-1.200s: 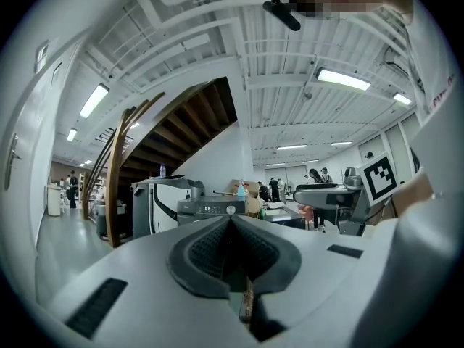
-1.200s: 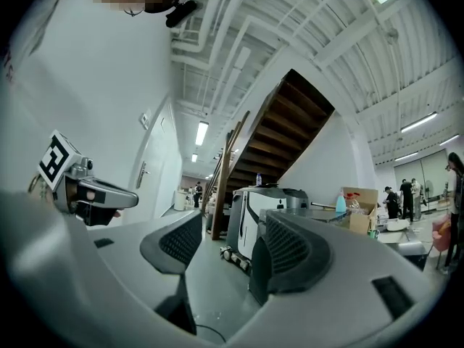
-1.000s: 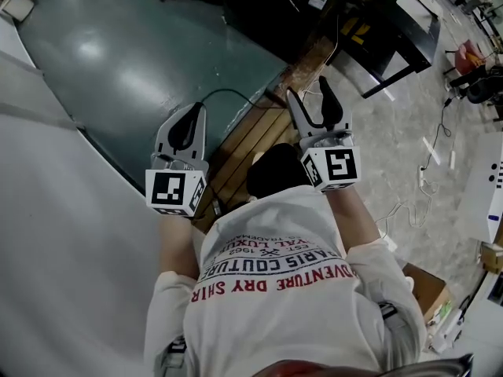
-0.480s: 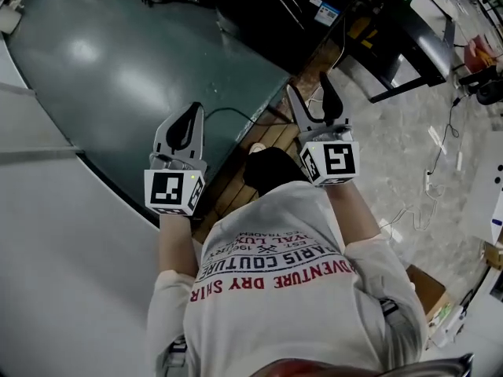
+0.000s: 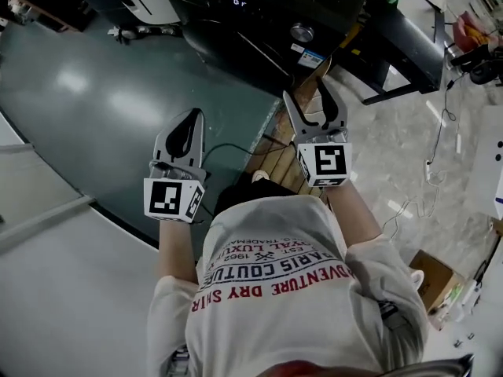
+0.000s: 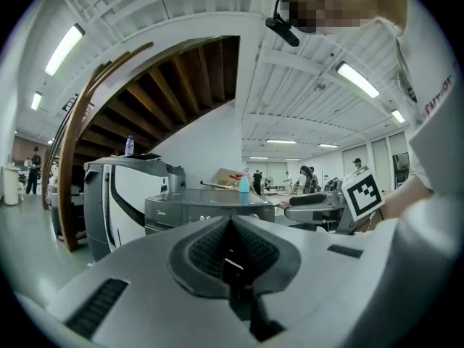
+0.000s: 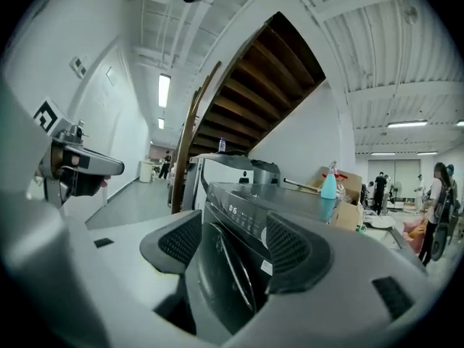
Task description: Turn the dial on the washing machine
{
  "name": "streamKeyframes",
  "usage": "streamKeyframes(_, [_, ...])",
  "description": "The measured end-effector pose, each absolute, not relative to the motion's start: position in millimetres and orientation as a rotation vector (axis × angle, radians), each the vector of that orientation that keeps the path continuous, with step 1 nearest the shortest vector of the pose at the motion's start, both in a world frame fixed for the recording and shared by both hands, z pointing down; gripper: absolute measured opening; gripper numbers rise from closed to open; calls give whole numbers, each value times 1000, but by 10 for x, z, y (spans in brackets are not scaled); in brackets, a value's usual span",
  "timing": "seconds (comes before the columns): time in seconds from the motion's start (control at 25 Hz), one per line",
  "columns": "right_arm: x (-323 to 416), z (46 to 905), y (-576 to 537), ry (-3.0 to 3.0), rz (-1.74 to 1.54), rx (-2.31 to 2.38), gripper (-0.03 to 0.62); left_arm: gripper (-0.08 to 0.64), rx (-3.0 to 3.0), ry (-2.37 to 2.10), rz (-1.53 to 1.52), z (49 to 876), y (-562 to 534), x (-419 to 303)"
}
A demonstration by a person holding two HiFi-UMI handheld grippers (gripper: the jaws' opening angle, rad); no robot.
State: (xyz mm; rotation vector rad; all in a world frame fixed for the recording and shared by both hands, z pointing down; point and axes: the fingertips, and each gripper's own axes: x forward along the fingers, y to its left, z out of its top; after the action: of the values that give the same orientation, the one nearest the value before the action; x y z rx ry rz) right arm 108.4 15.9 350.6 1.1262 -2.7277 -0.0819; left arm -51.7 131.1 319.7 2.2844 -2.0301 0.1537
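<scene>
**Spotter:** How do your grippers stand?

**Operator:** My right gripper (image 5: 306,93) has its jaws wide apart with nothing between them. My left gripper (image 5: 192,116) is closed, pads together, holding nothing.

**Spotter:** And the dial?

**Operator:** The dial (image 5: 301,32) sits on the front panel of the washing machine (image 5: 251,18). It is straight ahead of my right gripper and well apart from it. My left gripper is farther off along the machine's front, so I judge the right one should take it. The dial's axis seems to point out of the front panel.

**Spotter:** Anything unclear?

**Operator:** In the right gripper view one pad (image 7: 293,249) half covers the dial. The panel markings are too small to read.
</scene>
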Motion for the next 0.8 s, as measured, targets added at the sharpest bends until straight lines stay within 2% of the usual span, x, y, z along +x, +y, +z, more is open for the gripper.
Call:
streamKeyframes(0.36, [930,3510,-523,-2568,-13,1253,272,17,2408,-1872,256,3068,362,-699])
streamKeyframes(0.8, [741,4026,-1168,-2245,114,1552,272,17,2635,-1426,296,3350,-751,-933])
